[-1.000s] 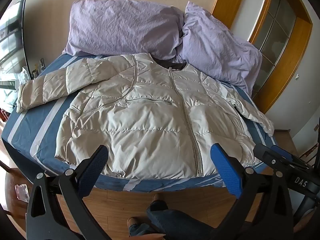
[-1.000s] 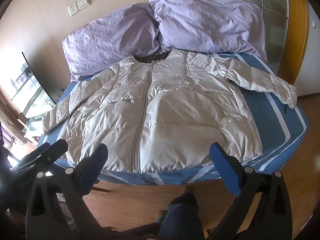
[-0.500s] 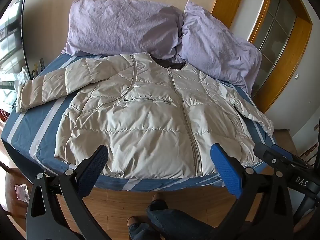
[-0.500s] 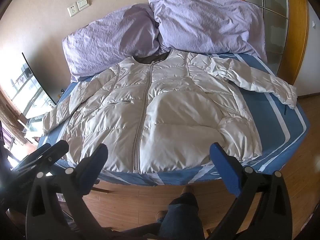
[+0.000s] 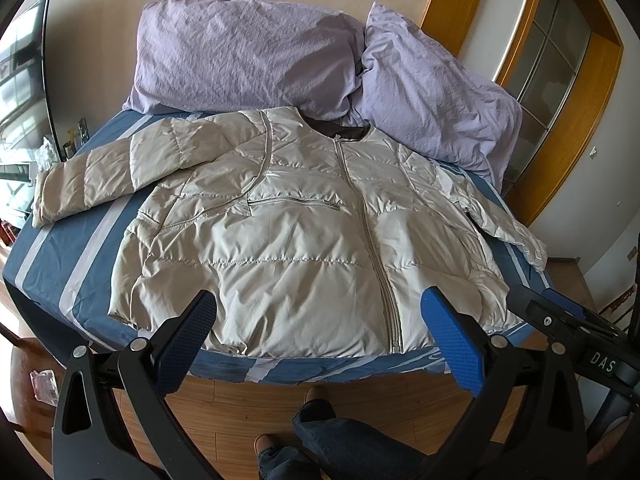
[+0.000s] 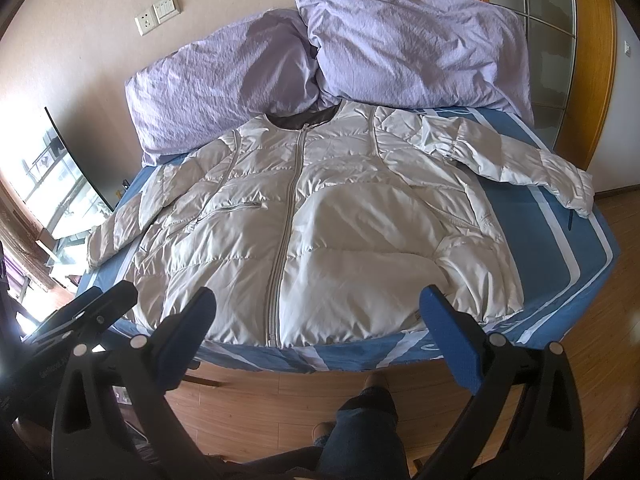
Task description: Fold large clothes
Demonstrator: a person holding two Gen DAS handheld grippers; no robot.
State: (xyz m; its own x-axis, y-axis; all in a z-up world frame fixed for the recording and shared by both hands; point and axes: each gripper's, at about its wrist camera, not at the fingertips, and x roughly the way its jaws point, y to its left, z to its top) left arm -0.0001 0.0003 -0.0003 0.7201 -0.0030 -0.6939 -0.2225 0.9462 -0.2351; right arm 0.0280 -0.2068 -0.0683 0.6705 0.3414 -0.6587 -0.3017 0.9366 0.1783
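Observation:
A pale beige padded jacket lies flat and zipped, front up, on a blue striped bed, both sleeves spread out to the sides. My left gripper hovers open over the hem at the bed's near edge, holding nothing. Over the same hem my right gripper is open and empty too. In the left wrist view the right gripper's body shows at the right; in the right wrist view the left gripper's body shows at the left.
Two lilac pillows lean against the wall behind the collar. A person's legs and shoes stand on the wooden floor before the bed. A wooden door frame is to the right, a window to the left.
Both views have shifted only slightly; the jacket lies as before and both grippers stay open.

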